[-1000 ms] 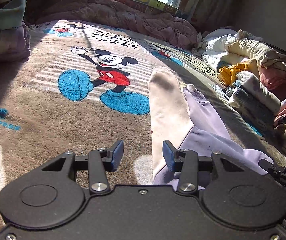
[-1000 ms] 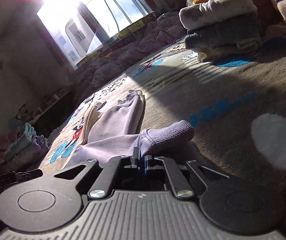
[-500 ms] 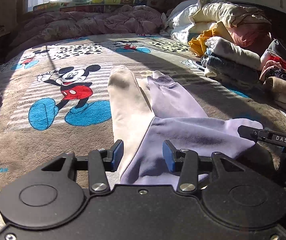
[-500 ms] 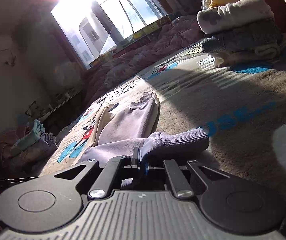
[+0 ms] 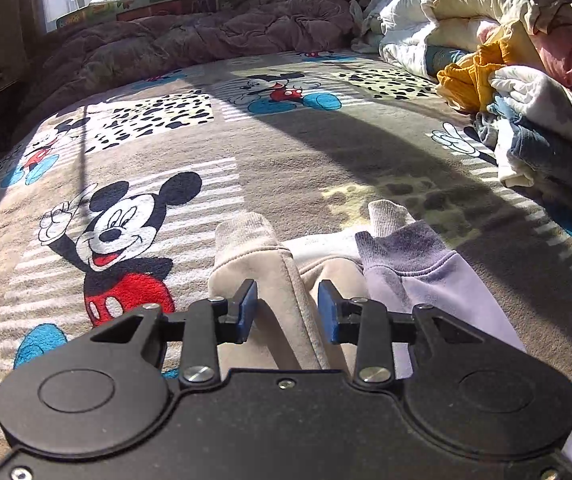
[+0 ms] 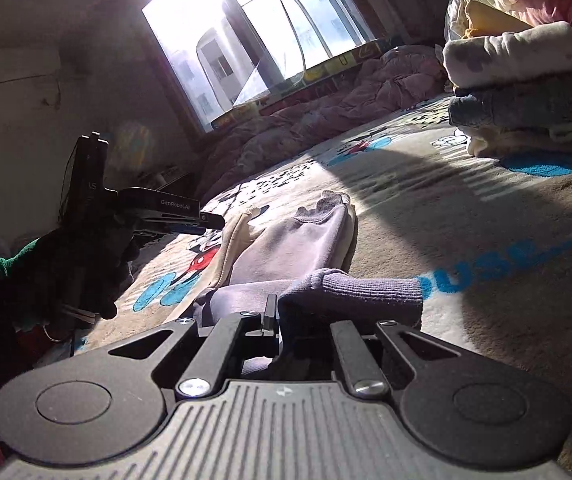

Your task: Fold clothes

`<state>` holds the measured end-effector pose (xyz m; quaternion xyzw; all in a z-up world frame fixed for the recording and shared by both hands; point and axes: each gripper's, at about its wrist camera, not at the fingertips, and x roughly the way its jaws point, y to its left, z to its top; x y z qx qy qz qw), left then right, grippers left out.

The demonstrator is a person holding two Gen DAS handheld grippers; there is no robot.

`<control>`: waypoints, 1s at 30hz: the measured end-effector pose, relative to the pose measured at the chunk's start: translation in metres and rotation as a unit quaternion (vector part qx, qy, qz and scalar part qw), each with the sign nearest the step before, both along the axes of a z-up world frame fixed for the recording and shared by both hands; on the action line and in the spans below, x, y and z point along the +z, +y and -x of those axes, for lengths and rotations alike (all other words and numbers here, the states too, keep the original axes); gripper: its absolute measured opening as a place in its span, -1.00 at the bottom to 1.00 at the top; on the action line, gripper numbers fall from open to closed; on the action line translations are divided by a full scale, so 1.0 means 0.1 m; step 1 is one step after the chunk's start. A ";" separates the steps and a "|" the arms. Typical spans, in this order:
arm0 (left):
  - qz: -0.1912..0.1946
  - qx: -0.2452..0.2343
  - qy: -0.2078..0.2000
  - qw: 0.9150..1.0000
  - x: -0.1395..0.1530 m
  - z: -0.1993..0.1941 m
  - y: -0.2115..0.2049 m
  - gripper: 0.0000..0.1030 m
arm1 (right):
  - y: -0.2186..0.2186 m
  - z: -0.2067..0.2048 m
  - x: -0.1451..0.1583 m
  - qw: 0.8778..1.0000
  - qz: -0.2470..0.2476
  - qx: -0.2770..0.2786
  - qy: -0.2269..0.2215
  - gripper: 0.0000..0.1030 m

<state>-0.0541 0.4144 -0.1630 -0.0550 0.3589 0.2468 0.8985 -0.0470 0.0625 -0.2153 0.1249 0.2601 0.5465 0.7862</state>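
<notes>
A small pair of two-tone trousers, one leg beige fleece and the other lilac with ribbed cuffs [image 5: 286,264], lies in the middle of the bed on a grey-brown plush blanket printed with a cartoon mouse [image 5: 134,240], its legs stretched toward the far edge by the window [image 6: 254,48]. The left gripper [image 5: 286,312], held in a dark-gloved hand [image 6: 74,272], hangs over the beige leg near its cuff; its blue-padded jaws have just been closing and stand apart on either side of a ridge of the beige cloth, not pressing it. The right gripper [image 6: 272,316] sits low at the near edge with its jaws clamped on the lilac fabric beside a dark ribbed cuff [image 6: 366,288] that sticks out to the right. A rumpled mauve quilt [image 5: 206,36] is heaped along the far edge, and a stack of folded clothes [image 6: 522,92] sits at the right edge.
</notes>
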 end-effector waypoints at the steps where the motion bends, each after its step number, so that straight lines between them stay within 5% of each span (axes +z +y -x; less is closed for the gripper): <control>1: -0.003 -0.006 0.035 0.999 -0.11 -0.10 0.05 -0.37 | 0.01 0.01 0.01 1.000 -0.002 0.004 -0.005 -0.82; 3: -0.011 -0.006 0.066 0.998 -0.28 -0.13 0.11 -0.43 | 0.05 0.01 0.02 1.000 -0.004 0.009 -0.010 -0.82; 9: 0.007 0.006 -0.012 1.000 0.02 0.18 0.17 -0.43 | 0.10 -0.02 0.02 1.000 -0.007 0.004 -0.009 -0.82; 13: 0.020 0.018 -0.029 0.999 0.08 0.05 0.28 -0.43 | 0.12 -0.02 0.01 1.000 -0.007 0.006 -0.007 -0.82; 18: 0.050 0.019 0.031 0.998 -0.31 -0.25 0.40 -0.43 | 0.15 0.01 0.00 1.000 -0.005 0.007 -0.011 -0.82; 26: 0.062 0.039 -0.050 0.996 0.03 -0.01 0.49 -0.43 | 0.14 0.03 0.01 1.000 -0.005 0.003 -0.014 -0.82; 30: 0.046 0.043 -0.004 0.998 -0.16 -0.23 0.57 -0.45 | 0.14 0.03 0.01 1.000 -0.003 0.003 -0.014 -0.82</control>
